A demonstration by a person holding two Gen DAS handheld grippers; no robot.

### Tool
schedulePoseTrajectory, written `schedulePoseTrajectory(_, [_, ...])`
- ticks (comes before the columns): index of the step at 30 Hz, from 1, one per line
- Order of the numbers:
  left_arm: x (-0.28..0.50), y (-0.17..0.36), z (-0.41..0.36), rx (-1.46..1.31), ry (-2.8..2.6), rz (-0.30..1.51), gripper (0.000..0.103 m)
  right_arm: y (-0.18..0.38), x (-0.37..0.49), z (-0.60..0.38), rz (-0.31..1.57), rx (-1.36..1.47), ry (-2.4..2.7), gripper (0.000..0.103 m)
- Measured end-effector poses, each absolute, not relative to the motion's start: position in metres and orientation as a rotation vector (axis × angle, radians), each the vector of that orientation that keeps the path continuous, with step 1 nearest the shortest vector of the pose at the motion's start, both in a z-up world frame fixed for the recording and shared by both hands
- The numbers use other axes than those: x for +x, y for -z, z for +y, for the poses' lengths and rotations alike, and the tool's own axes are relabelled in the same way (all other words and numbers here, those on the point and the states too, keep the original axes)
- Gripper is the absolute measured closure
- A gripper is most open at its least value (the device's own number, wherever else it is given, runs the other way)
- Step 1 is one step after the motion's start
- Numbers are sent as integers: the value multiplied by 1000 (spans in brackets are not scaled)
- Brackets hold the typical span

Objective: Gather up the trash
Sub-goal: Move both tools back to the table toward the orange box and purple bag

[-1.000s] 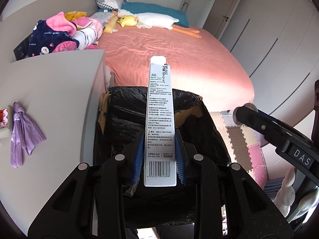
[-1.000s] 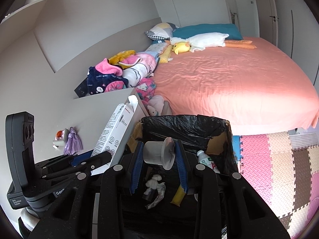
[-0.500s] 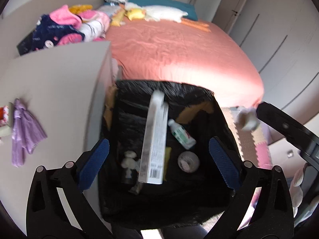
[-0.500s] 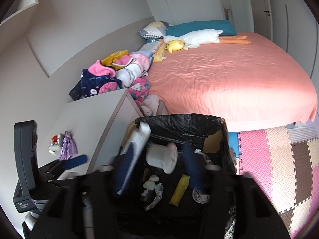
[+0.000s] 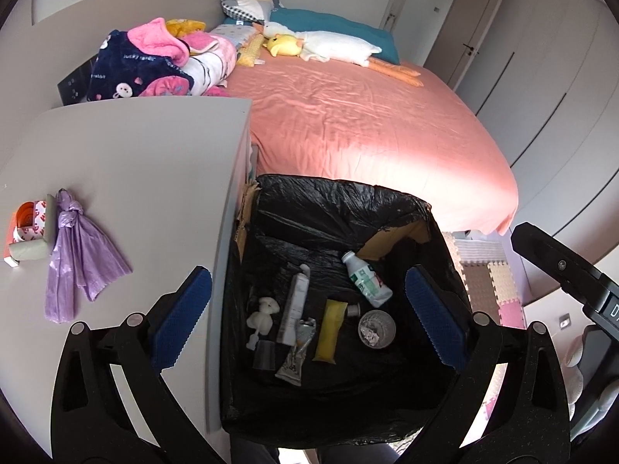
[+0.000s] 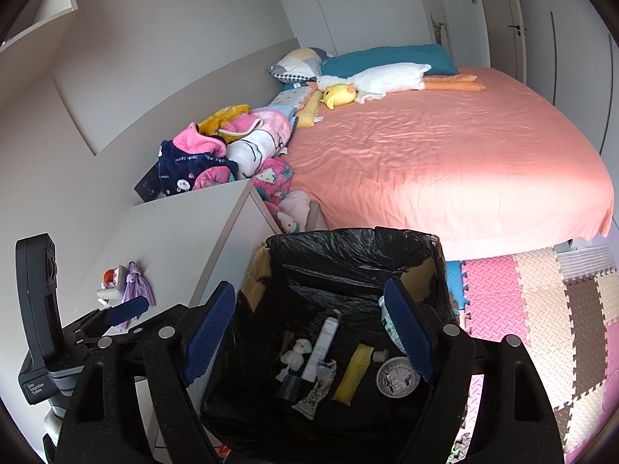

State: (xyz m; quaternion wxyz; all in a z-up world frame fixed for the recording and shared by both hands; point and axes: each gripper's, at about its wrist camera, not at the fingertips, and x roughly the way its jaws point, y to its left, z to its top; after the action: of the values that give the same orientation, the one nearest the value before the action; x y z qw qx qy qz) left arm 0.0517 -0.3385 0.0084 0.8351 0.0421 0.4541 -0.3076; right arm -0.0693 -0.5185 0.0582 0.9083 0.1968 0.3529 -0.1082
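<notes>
Both tools hang over the bin [image 5: 340, 208], a cardboard box lined with a black bag that stands between the worktop [image 5: 135, 178] and the bed [image 5: 367, 123]. The left gripper [image 5: 307, 319] has its jaws spread wide and holds nothing; the right gripper [image 6: 307, 328] is likewise spread and empty. Trash already lies on the bin floor: a long white carton [image 5: 294, 305], a small white bottle [image 5: 367, 280], a yellow sachet [image 5: 329, 330], a crumpled wrapper [image 5: 298, 352] and a round foil cup [image 5: 376, 328]. What seems left to collect sits on the worktop, well apart from the bin: a knotted purple bag [image 5: 77, 263] and, touching it, a small pile of tape roll and scraps [image 5: 29, 232], though the fisheye edge leaves it unclear what each piece in that pile is. The purple bag looks thin, limp and very light; it would probably slide on the smooth top and slip from a loose pinch, so the knot, being the bulkiest and firmest part, is likely the best place to take hold. The tape roll appears stiff enough to grip across its width.
</notes>
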Motion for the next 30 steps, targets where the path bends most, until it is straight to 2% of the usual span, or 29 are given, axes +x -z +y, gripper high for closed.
schedulePoseTrajectory(14, [59, -15, -307, 55, 615, 923, 7, -62, -53, -488, 738, 370, 181, 23])
schedulePoseTrajectory(30, [86, -11, -213, -5, 439, 913, 7, -44, 0, -421, 805, 329, 62, 22])
